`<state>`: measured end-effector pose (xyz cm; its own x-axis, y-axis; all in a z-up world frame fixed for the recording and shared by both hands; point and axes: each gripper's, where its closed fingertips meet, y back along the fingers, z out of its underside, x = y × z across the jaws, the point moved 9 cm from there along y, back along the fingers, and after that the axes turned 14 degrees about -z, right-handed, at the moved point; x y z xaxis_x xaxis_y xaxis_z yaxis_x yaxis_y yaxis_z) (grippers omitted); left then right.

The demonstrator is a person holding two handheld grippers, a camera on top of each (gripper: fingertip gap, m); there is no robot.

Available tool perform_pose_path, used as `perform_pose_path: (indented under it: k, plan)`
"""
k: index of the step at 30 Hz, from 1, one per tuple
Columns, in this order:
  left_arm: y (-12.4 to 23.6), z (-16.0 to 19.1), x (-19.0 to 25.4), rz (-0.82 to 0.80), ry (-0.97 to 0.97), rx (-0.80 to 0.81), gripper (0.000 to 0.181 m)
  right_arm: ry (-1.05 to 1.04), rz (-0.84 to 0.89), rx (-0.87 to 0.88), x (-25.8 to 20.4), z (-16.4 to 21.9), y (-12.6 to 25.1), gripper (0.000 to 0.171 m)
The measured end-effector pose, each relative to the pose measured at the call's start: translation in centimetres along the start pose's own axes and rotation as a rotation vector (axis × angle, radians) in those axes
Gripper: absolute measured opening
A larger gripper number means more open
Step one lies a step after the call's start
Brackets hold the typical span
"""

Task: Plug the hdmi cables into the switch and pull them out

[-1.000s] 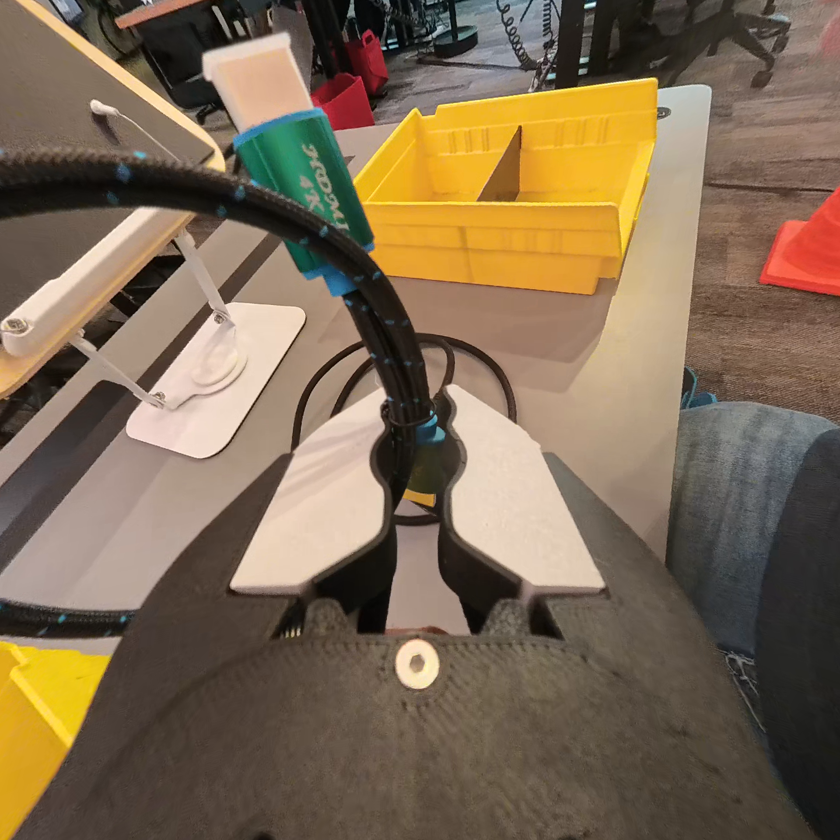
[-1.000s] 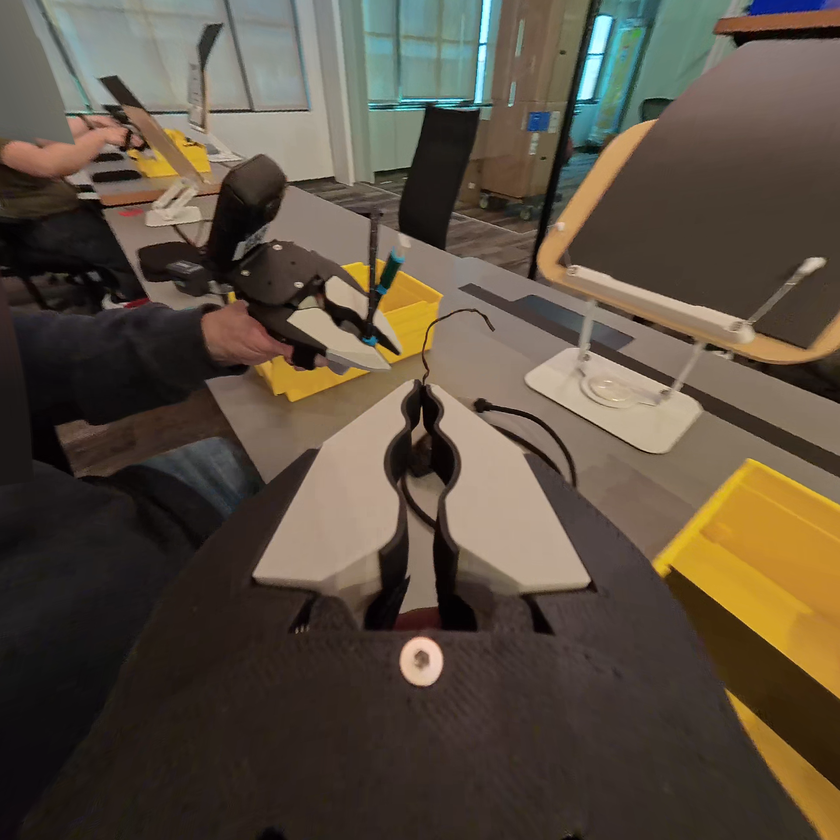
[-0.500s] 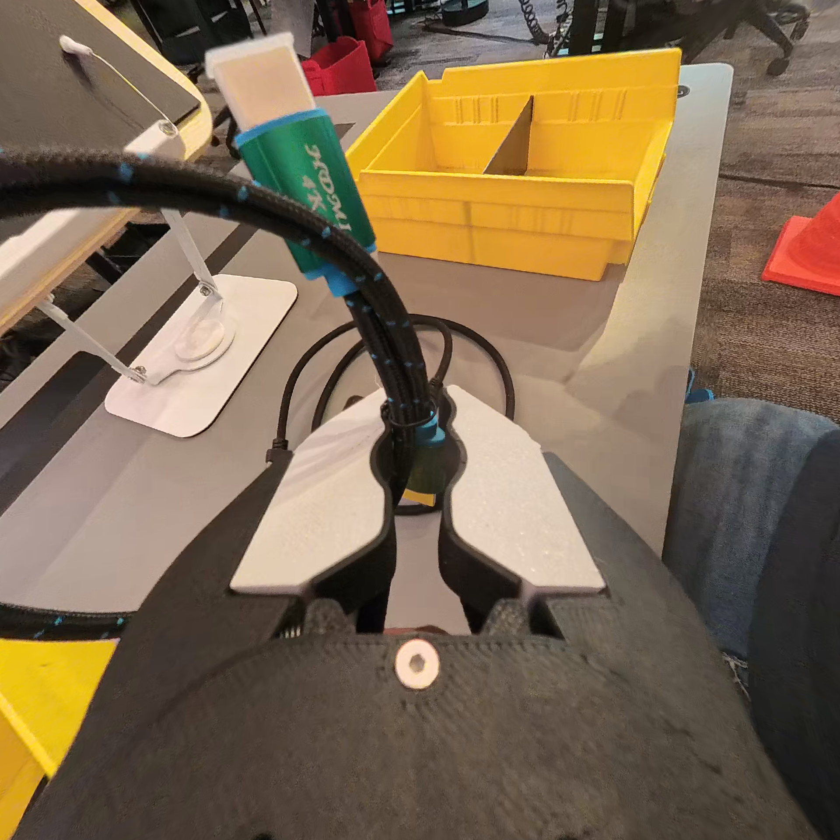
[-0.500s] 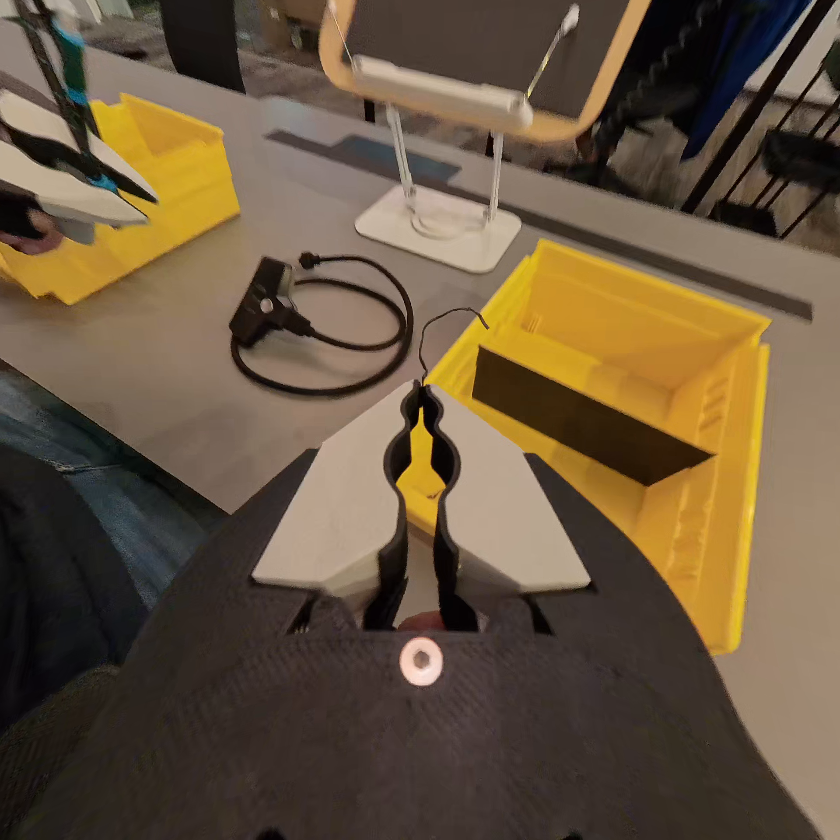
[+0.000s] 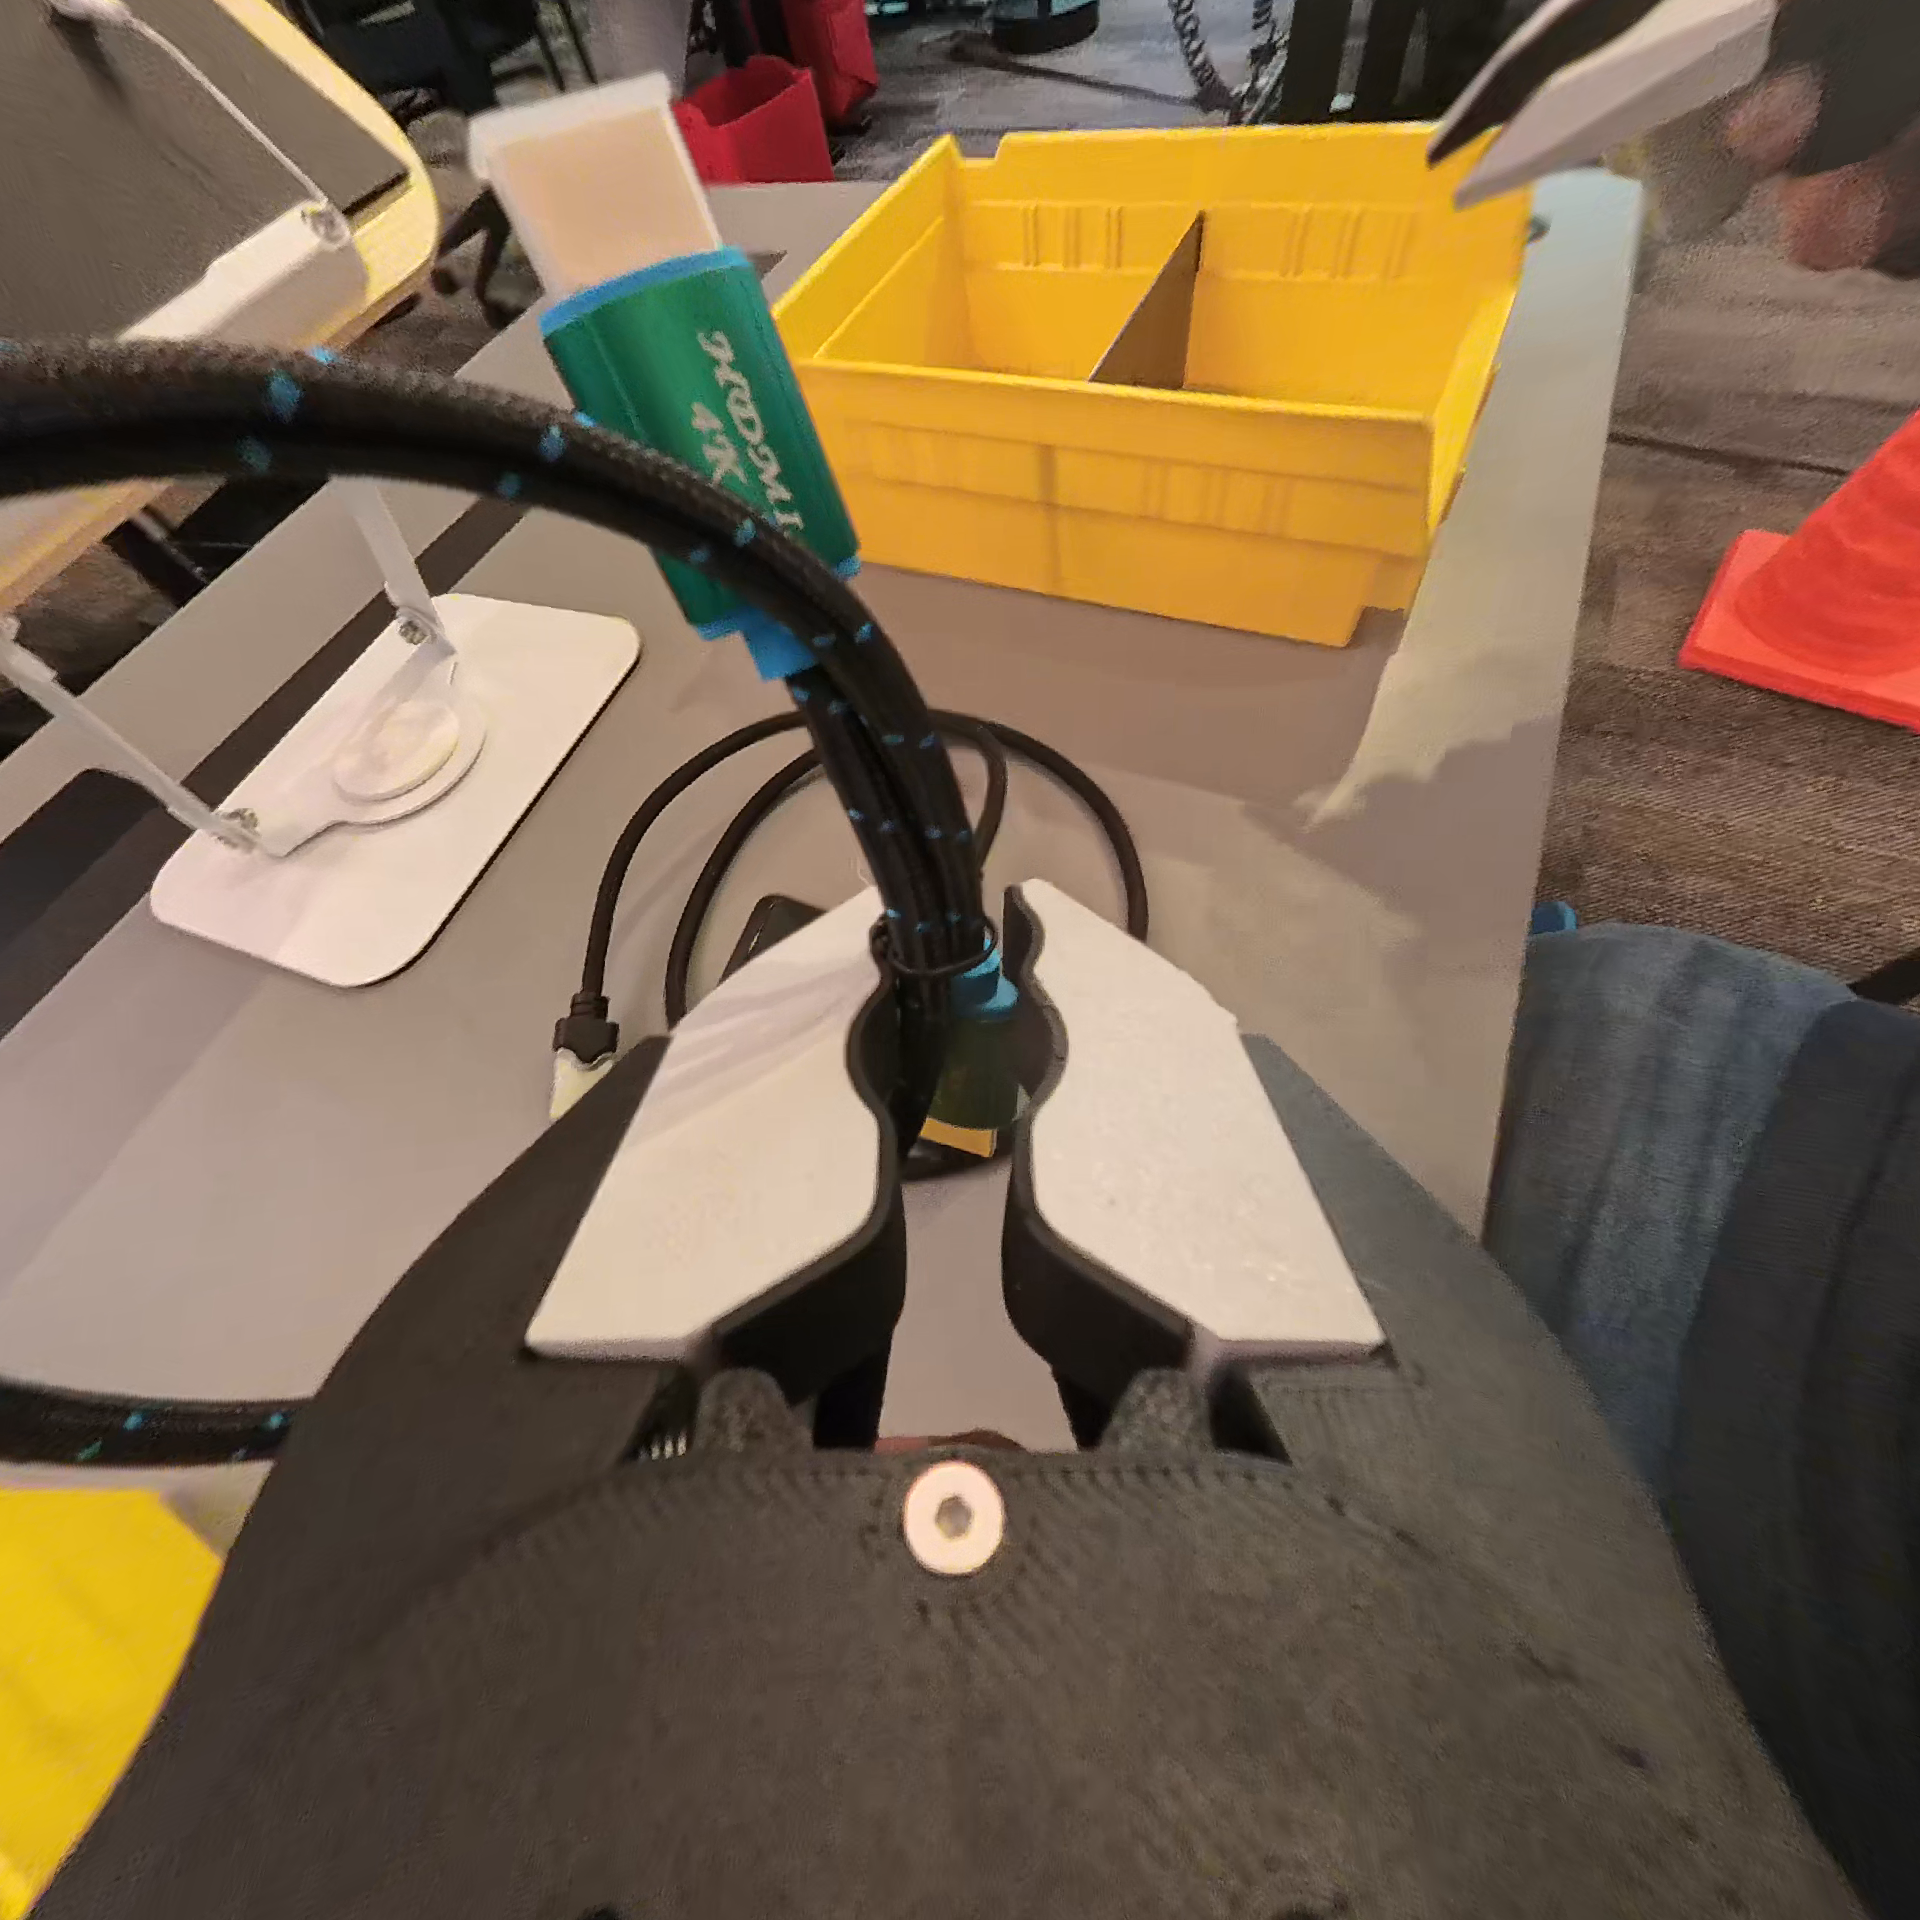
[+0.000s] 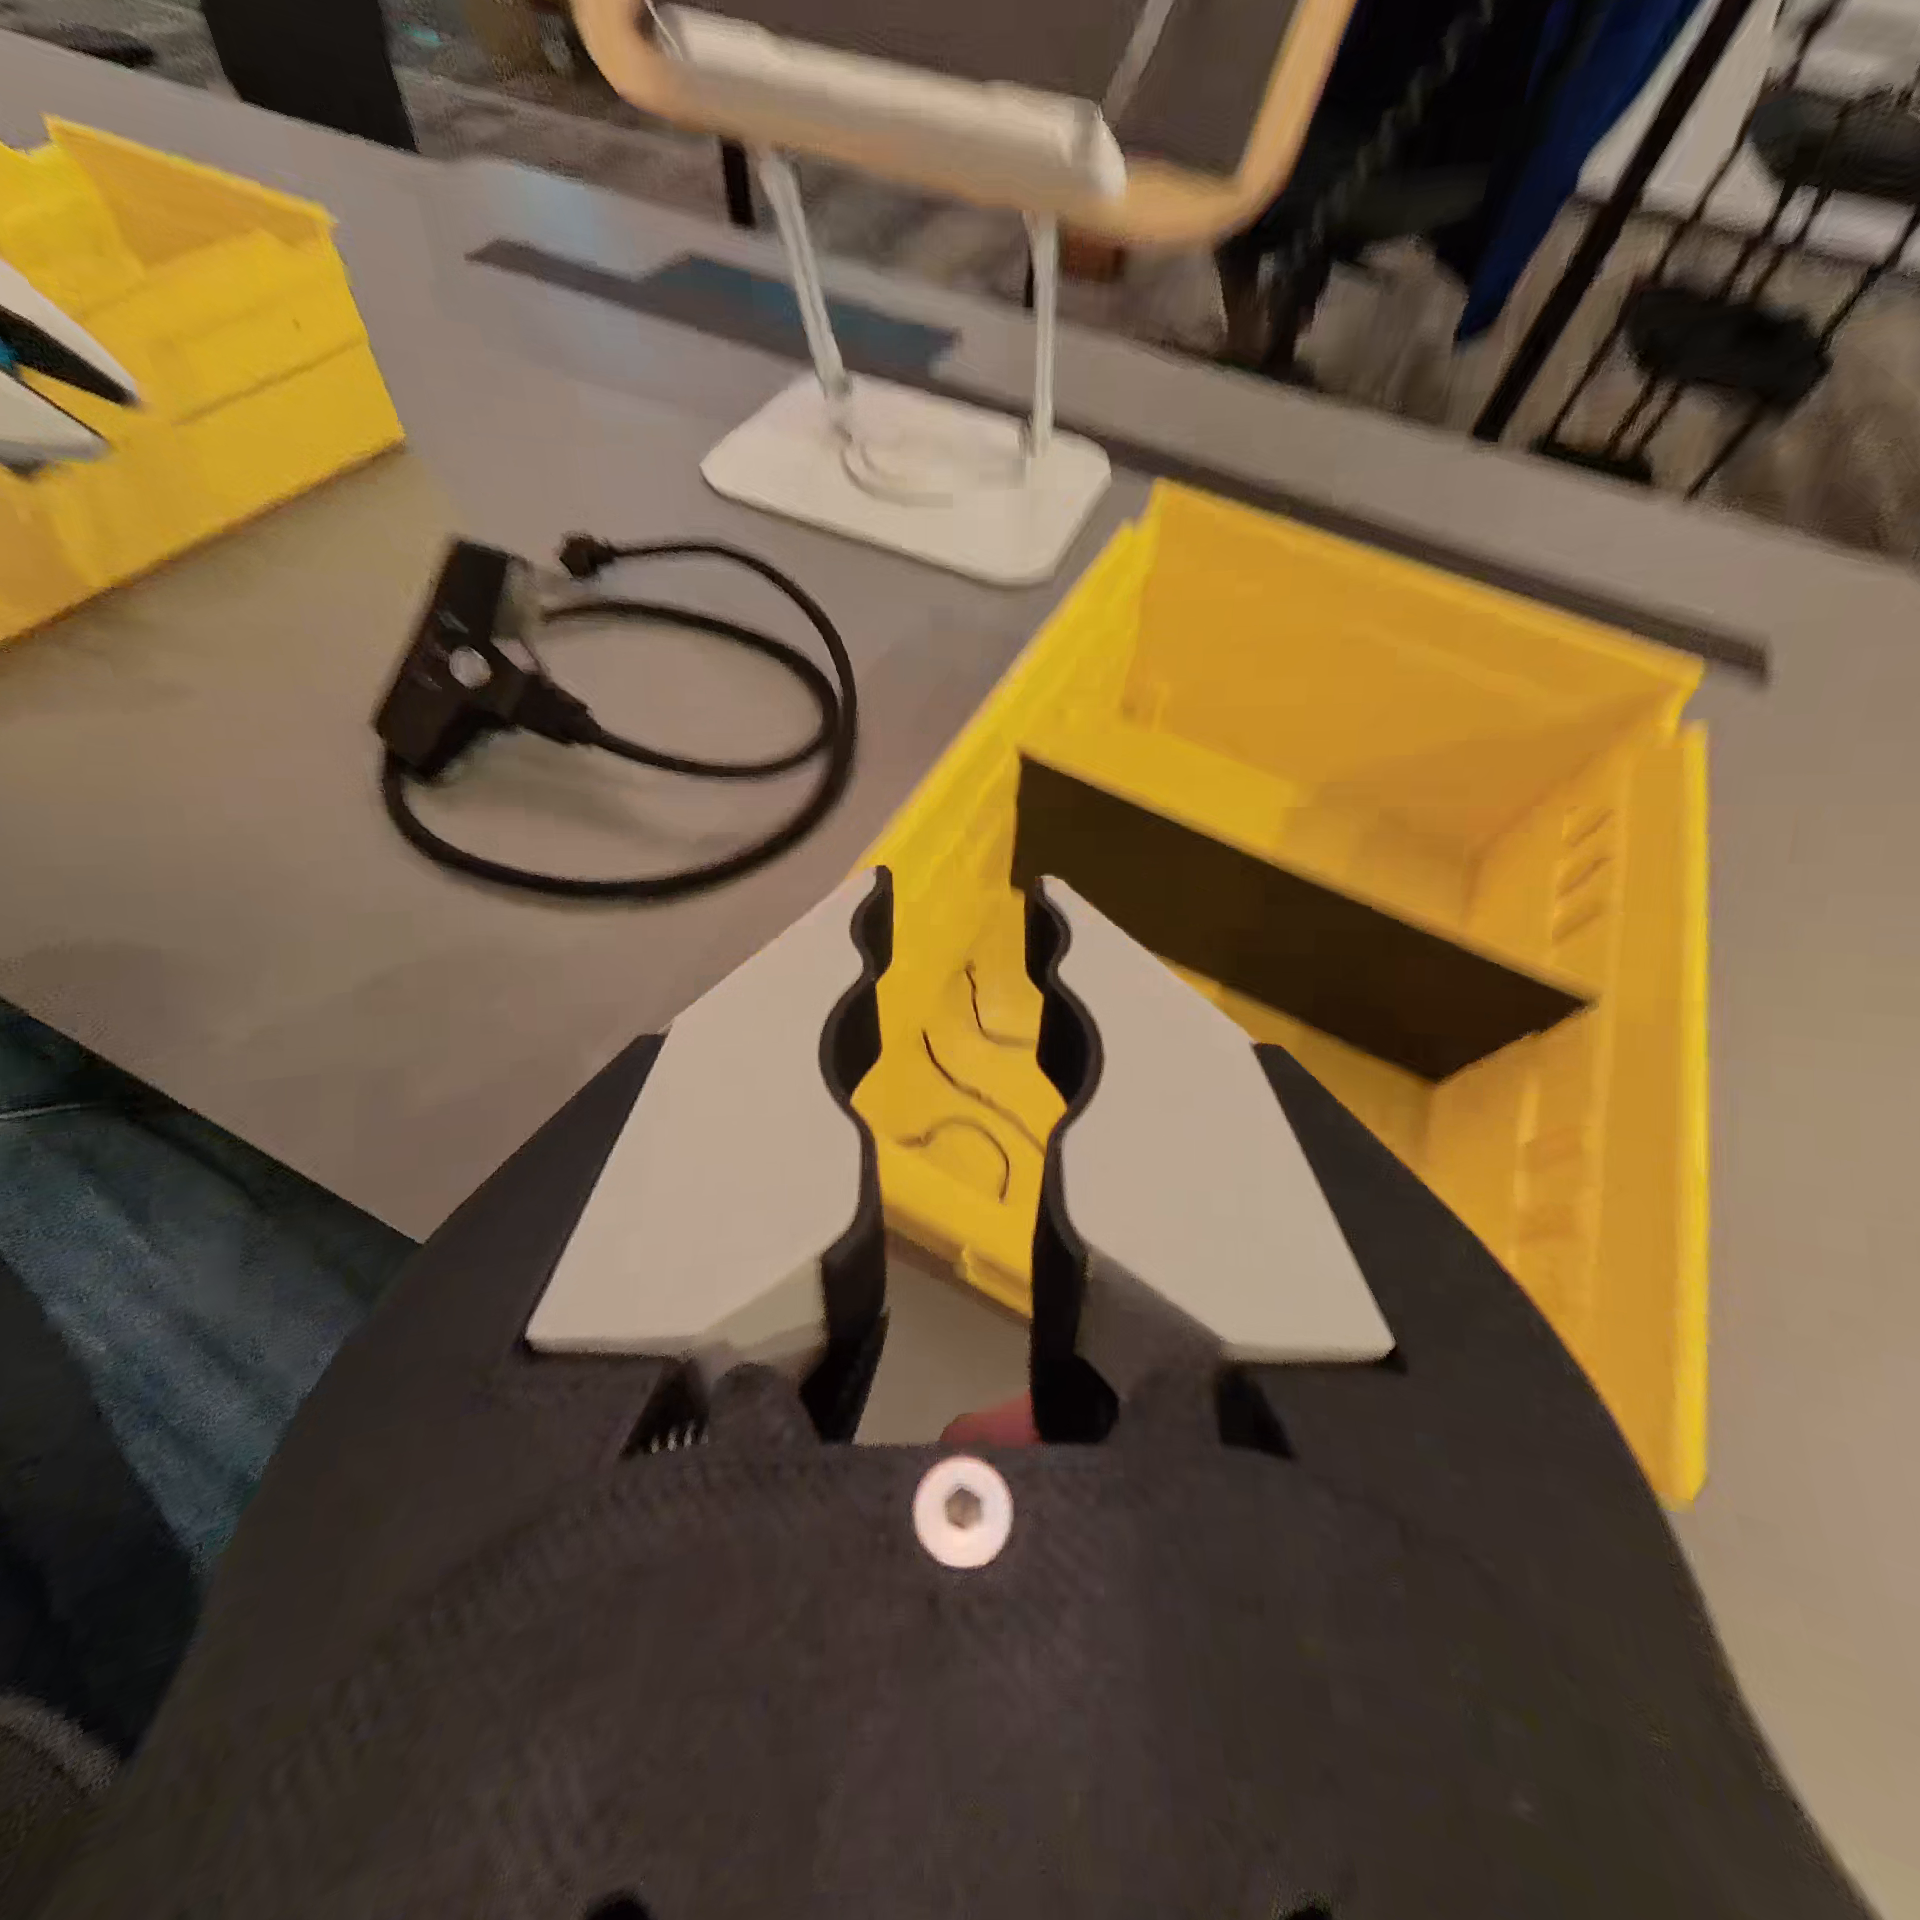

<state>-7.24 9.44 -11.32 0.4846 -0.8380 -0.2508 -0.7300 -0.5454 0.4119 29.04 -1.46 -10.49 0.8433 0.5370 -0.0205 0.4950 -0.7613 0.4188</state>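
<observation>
Green plug [image 5: 707, 436] stands high because the left tool [image 5: 951, 935] squeezes the cable bundle [image 5: 914, 831]. Right tool [image 6: 961, 904] gapes over the bin [image 6: 1351, 727], holding nothing.

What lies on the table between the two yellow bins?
In the right wrist view, the black switch with its looped cable lies on the table between the left bin and right bin.

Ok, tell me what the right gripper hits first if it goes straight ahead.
Likely the yellow bin: the open right gripper points into its near compartment, where thin wire ties lie. Depth is unclear.
</observation>
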Motion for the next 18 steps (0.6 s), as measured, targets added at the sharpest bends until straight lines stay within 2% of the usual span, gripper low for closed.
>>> perform_pose_path:
  k: [4,8,14,18]
  plan:
    - [0.4,-0.8,0.7,0.092,0.037,0.081,0.017,0.143,-0.190,0.149,-5.2,-5.8,-0.1,0.027]
    - [1.2,-1.7,1.3,0.191,0.064,0.159,0.017,0.258,-0.455,0.252,-12.1,-9.4,-3.2,0.028]
    - [2.2,-2.3,1.7,0.268,0.073,0.232,0.017,0.232,-0.653,0.265,-16.4,-10.2,-8.4,0.027]
    - [2.3,-2.6,2.3,0.256,0.016,0.225,0.017,0.180,-0.667,0.261,-16.9,-10.3,-10.5,0.027]
